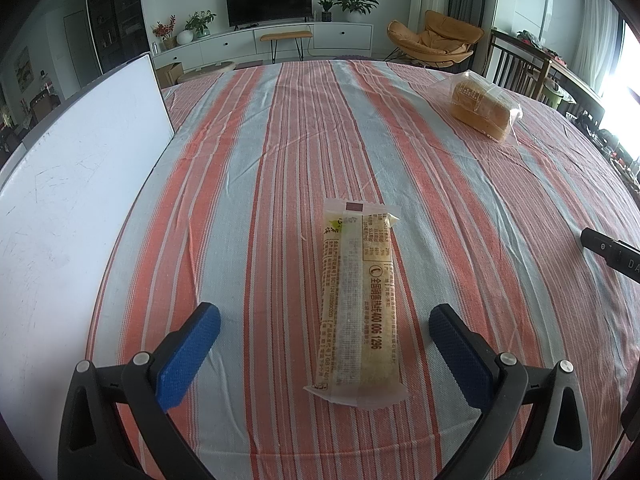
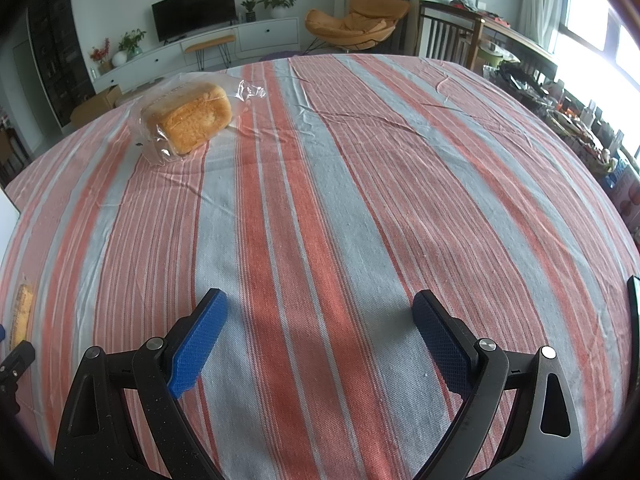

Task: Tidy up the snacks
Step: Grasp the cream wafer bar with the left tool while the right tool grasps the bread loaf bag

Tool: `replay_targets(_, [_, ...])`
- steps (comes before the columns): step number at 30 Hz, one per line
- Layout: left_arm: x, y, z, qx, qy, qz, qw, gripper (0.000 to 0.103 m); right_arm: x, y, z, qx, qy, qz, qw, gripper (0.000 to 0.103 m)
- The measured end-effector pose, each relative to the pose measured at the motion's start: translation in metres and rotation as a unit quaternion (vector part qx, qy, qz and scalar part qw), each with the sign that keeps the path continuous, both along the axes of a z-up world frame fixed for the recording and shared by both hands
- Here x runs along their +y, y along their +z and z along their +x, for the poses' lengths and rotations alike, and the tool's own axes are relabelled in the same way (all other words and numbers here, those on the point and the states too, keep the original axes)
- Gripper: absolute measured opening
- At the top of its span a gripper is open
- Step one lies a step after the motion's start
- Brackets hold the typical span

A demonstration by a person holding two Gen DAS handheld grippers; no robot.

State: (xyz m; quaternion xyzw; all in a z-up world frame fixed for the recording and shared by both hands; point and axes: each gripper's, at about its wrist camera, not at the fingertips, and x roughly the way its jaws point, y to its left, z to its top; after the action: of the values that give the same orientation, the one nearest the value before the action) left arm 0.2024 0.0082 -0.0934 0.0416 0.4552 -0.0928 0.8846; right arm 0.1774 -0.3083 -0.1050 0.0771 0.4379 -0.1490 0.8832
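A striped tablecloth (image 1: 460,208) in orange, grey and white covers the whole table in front of me, wrinkled toward the far side. At its left edge I see a large white board (image 1: 80,184), its corner lying over the cloth. Beyond the table, the living room holds a television (image 1: 269,0), a white sideboard (image 1: 280,40) with potted plants, and an orange lounge chair (image 1: 436,40).

My left gripper (image 1: 324,334) hangs low over the cloth with its blue-padded fingers (image 1: 188,356) spread wide, holding nothing. A long snack bar in a clear printed wrapper (image 1: 356,300) lies flat on the cloth, running lengthwise away from me; its near half sits between the two pads, touching neither. Its edge also shows at the far left of the right wrist view.

My right gripper (image 2: 320,340) is likewise wide open and empty over bare cloth. A loaf of bread in a clear plastic bag (image 2: 188,122) rests on the far part of the table, well apart from both grippers and from the bar, left of centre in the right wrist view and at the upper right in the left one.
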Motion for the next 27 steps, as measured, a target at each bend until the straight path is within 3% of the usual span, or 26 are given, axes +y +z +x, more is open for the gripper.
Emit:
replay_targets(7, [0.0, 0.002, -0.002, 0.01, -0.017, -0.001, 0.9998, 0.103, 0.001, 0.0, 0.0, 0.0, 0.0, 0.0, 1.0, 0.096])
replay_targets(12, [0.027, 0.016, -0.002, 0.046, -0.034, -0.116, 0.9916, 0.103, 0.0, 0.0, 0.0, 0.0, 0.0, 0.0, 1.0, 0.096])
replay_targets(14, [0.031, 0.021, 0.006, 0.059, -0.029, -0.127, 0.9897, 0.103, 0.0, 0.0, 0.0, 0.0, 0.0, 0.0, 1.0, 0.096])
replay_targets(17, [0.019, 0.023, 0.022, 0.079, -0.038, -0.103, 0.9908, 0.103, 0.0, 0.0, 0.0, 0.0, 0.0, 0.0, 1.0, 0.096])
replay_targets(19, [0.003, 0.017, 0.03, 0.094, -0.052, -0.062, 0.9922, 0.102, 0.0, 0.0, 0.0, 0.0, 0.0, 0.0, 1.0, 0.096])
replay_targets(22, [-0.022, 0.009, 0.027, 0.082, -0.07, 0.024, 0.9939, 0.094, 0.001, -0.001, 0.001, 0.002, 0.007, 0.0, 1.0, 0.096])
replay_targets(24, [-0.024, 0.011, 0.02, 0.065, -0.074, 0.015, 0.995, 0.086, -0.001, 0.002, 0.005, 0.025, 0.052, 0.018, 0.998, 0.095])
replay_targets(25, [-0.022, 0.012, 0.018, 0.059, -0.072, 0.014, 0.9956, 0.075, -0.006, 0.007, 0.007, 0.017, 0.054, 0.038, 0.998, 0.094])
replay_targets(26, [-0.02, 0.015, 0.013, 0.045, -0.071, 0.012, 0.9964, 0.055, -0.012, 0.013, 0.011, 0.0, 0.065, 0.072, 0.995, 0.094])
replay_targets(27, [-0.019, 0.016, 0.01, 0.037, -0.072, 0.014, 0.9966, 0.044, -0.015, 0.021, 0.019, -0.013, 0.086, 0.095, 0.992, 0.094])
